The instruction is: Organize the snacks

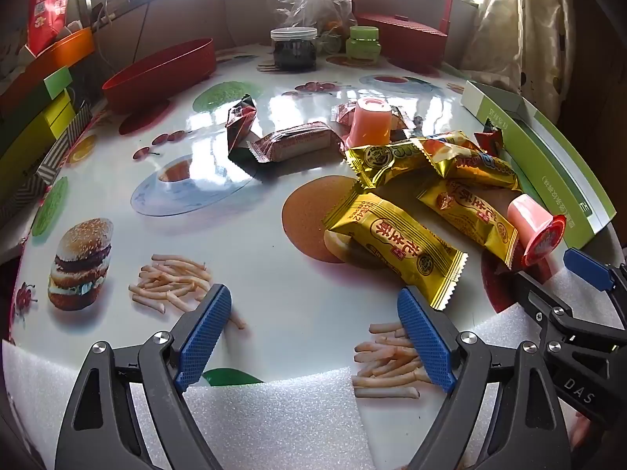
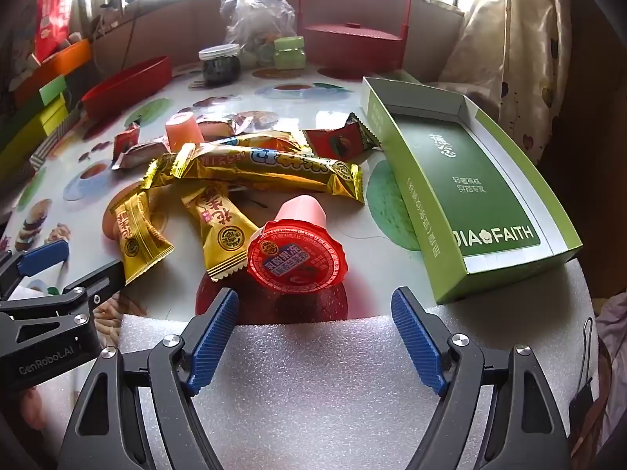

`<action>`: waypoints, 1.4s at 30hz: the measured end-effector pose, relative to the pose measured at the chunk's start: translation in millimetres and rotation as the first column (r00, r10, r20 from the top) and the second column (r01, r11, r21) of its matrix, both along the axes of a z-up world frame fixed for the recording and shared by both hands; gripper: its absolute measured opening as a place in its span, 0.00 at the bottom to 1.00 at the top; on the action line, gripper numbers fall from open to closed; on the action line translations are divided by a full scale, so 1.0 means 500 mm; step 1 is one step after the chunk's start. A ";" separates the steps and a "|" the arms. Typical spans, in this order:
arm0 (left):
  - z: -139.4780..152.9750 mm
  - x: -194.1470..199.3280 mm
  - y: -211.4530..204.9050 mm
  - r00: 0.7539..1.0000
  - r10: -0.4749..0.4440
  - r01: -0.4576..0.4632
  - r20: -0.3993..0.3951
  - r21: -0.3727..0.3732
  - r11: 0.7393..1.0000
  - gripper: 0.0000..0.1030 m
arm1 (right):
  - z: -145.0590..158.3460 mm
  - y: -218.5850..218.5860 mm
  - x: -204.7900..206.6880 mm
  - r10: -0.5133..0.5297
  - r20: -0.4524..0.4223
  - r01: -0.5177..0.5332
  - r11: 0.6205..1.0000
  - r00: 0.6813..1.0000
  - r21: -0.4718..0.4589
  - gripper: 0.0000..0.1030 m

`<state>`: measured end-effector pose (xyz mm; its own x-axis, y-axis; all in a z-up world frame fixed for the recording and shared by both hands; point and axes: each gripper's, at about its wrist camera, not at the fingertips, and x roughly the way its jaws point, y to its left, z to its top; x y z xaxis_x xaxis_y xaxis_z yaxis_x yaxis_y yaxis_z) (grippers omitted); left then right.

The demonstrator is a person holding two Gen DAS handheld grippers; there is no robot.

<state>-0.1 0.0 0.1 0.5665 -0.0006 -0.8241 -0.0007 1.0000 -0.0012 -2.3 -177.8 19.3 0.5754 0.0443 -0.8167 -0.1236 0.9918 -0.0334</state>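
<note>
A pile of snacks lies mid-table: gold-wrapped bars (image 1: 395, 243) (image 2: 270, 164), red-brown packets (image 1: 294, 143) (image 2: 337, 141), and two pink jelly cups, one upright (image 1: 370, 121) (image 2: 182, 129), one on its side with a red lid (image 1: 537, 231) (image 2: 298, 254). An open green box (image 2: 466, 180) (image 1: 548, 156) lies at the right. My left gripper (image 1: 313, 333) is open and empty, near the front edge. My right gripper (image 2: 313, 337) is open and empty, just short of the tipped jelly cup.
A red oval basket (image 1: 160, 74) (image 2: 125, 86) sits at back left, a dark jar (image 1: 294, 49) and green jar (image 1: 362, 43) at the back, with a plastic bag and a red handled box (image 2: 352, 43). White foam (image 2: 313, 384) pads the table edge. Stacked boxes line the left.
</note>
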 end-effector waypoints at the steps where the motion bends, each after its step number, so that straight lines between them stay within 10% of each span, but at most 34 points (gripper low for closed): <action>1: 0.000 0.000 0.000 1.000 0.000 0.000 0.001 0.001 1.000 0.85 | -0.001 0.001 0.000 -0.001 0.000 0.001 1.000 1.000 0.000 0.79; 42: 0.000 -0.011 0.001 1.000 0.004 -0.004 0.027 -0.001 1.000 0.85 | -0.002 -0.005 -0.009 -0.008 0.038 0.007 1.000 0.999 0.011 0.79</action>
<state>-5.4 0.3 -0.1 0.5883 0.0009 -0.8087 -0.0050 1.0000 -0.0026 -6.6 -180.5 18.5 0.6065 0.0487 -0.7936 -0.1148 0.9930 -0.0268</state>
